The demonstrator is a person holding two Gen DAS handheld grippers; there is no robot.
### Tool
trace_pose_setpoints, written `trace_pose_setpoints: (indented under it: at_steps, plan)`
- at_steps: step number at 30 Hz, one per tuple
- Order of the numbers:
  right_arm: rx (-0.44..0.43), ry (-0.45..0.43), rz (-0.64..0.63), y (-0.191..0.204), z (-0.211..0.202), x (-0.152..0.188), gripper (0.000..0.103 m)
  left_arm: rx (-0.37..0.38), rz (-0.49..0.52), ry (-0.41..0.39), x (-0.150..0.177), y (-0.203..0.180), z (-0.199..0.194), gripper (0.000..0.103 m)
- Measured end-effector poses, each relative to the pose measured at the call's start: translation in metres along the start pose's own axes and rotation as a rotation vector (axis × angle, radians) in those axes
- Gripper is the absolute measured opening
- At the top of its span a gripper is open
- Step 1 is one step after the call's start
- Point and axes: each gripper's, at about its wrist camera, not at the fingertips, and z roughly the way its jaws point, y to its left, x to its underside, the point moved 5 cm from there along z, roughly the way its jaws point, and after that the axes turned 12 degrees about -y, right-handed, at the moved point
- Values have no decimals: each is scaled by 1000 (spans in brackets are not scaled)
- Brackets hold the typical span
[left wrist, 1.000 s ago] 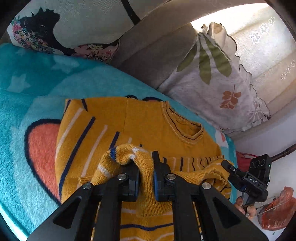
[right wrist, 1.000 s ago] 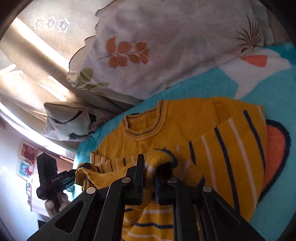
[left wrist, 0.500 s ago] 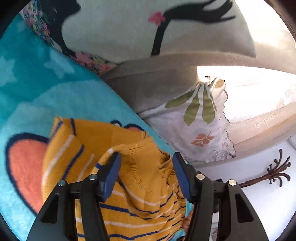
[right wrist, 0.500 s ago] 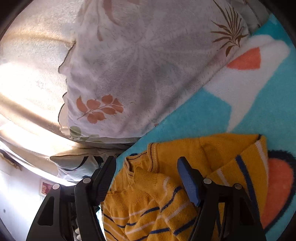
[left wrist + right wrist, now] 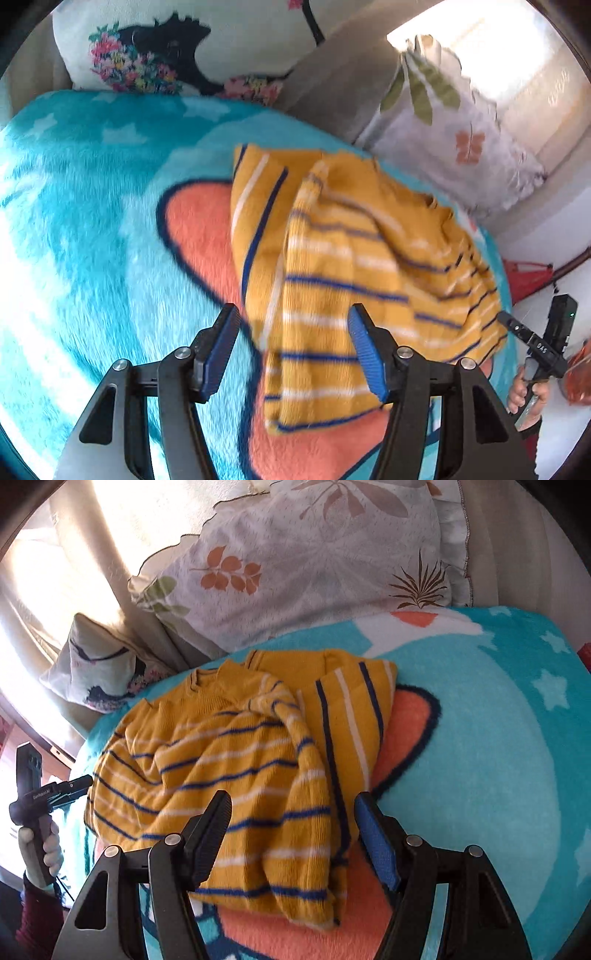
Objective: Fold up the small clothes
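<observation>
We've got both the left gripper [image 5: 293, 349] and right gripper [image 5: 291, 834] spread wide, holding nothing; the sweater [image 5: 240, 760] sits mid-frame on the blanket [image 5: 480, 738], bunched; the loose top layer probably slides if nudged.

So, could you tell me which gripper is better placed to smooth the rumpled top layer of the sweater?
Probably the right gripper: open, its fingers straddle the bunched fold of the yellow sweater. The left gripper, also open, faces the flatter hem.
</observation>
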Motion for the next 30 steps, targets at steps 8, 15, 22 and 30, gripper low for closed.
trace_pose_setpoints:
  at_steps: [8,15,22,30]
  plan:
    - [180,17,-48,-19,-8,5,11,-127,48,-6,1,7,-17,15]
    - [159,-114,-77,-8,-43,-23,12,-81,17,-121,-3,11,-66,20]
    - [-85,-15,-53,62,47,-47,13,3,45,-124,16,-48,-37,38]
    - [51,74,-75,48,140,-67,13,-12,49,-96,32,-41,-32,42]
